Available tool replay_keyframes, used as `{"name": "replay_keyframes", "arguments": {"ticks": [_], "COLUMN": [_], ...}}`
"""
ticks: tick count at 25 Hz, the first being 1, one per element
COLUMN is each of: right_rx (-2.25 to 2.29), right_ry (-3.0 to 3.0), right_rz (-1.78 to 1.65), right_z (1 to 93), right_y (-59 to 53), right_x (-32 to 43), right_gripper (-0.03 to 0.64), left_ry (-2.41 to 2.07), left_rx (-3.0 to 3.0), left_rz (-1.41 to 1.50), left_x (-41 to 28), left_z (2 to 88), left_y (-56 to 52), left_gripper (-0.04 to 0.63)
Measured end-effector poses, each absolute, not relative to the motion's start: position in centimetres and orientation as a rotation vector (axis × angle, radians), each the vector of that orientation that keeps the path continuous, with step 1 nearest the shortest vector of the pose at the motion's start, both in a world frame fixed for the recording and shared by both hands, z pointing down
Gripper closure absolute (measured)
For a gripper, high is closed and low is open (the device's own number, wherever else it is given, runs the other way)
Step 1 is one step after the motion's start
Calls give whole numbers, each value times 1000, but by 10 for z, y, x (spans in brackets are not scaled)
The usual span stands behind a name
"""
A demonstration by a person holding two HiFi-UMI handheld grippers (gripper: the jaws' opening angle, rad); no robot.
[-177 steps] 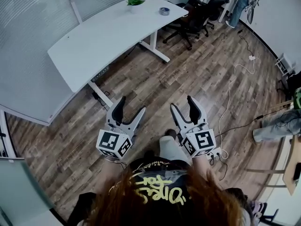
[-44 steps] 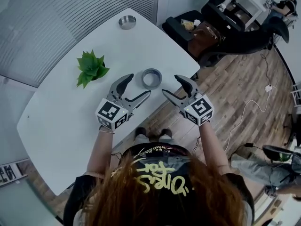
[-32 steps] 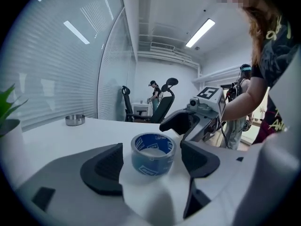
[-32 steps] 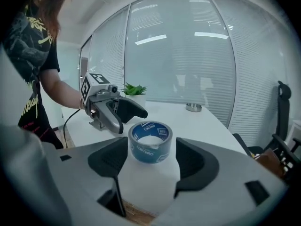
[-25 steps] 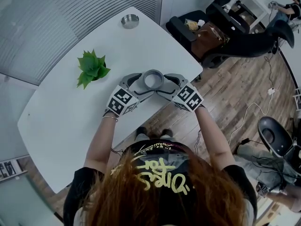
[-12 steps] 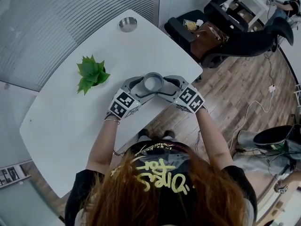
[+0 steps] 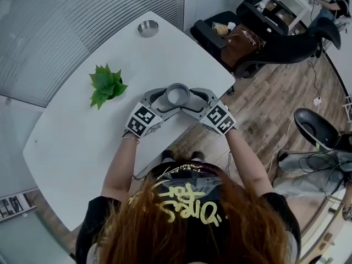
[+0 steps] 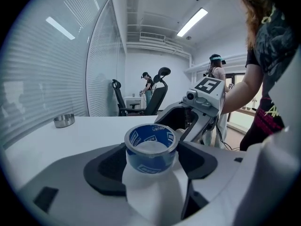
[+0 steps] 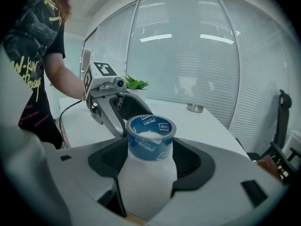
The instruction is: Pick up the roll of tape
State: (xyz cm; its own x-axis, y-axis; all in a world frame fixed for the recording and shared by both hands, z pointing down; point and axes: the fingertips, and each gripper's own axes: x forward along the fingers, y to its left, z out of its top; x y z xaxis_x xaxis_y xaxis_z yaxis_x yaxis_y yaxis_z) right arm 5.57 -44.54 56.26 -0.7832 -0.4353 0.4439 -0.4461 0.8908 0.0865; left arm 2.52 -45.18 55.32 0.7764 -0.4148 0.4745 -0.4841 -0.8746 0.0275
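**Both claws on the tape, roll not lifted**

- Roll of tape (image 7: 177, 94) stands on its flat side on the white desk (image 7: 82, 142), near the edge closest to the person. Blue inner core with print, grey outer wrap.
- Left claw (image 7: 163, 99) comes in from the roll's left and points slightly down. Its jaws are wide and have just been closing, with the roll between them. In the left gripper view the dark pads (image 8: 106, 166) sit against the roll's sides.
- Right claw (image 7: 193, 100) comes in from the right, mirrored. Its jaws are also wide, with the roll centred between them. The pads (image 9: 193, 161) look to be touching both sides, but contact is less clear here than on the left.
- The tips of both claws crowd round the same roll. Each gripper view shows the other claw just behind it.
- The bottom of the roll looks level with the desk.
- Elsewhere on the desk: a small green plant (image 7: 105, 85) to the left, well apart from the roll, and a metal dish (image 7: 147, 28) at the far end.
- A black office chair (image 7: 264, 43) stands off the desk's right corner.
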Motion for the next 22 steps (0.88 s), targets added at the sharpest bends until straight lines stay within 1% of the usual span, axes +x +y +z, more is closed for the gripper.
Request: {"name": "replay_keyframes", "arguments": {"ticks": [12, 22], "right_rx": [671, 704], "right_ry": [-2687, -2786], "right_rz": [39, 28], "right_z": [529, 474], "right_y": [-423, -410], "right_x": [60, 67], "right_gripper": [318, 320], "left_ry": [-740, -736], "left_rx": [2907, 2956], "left_rz": [631, 430], "left_x": [28, 33], "left_z": [518, 462], "left_y": [-429, -417], "left_gripper": [256, 258]}}
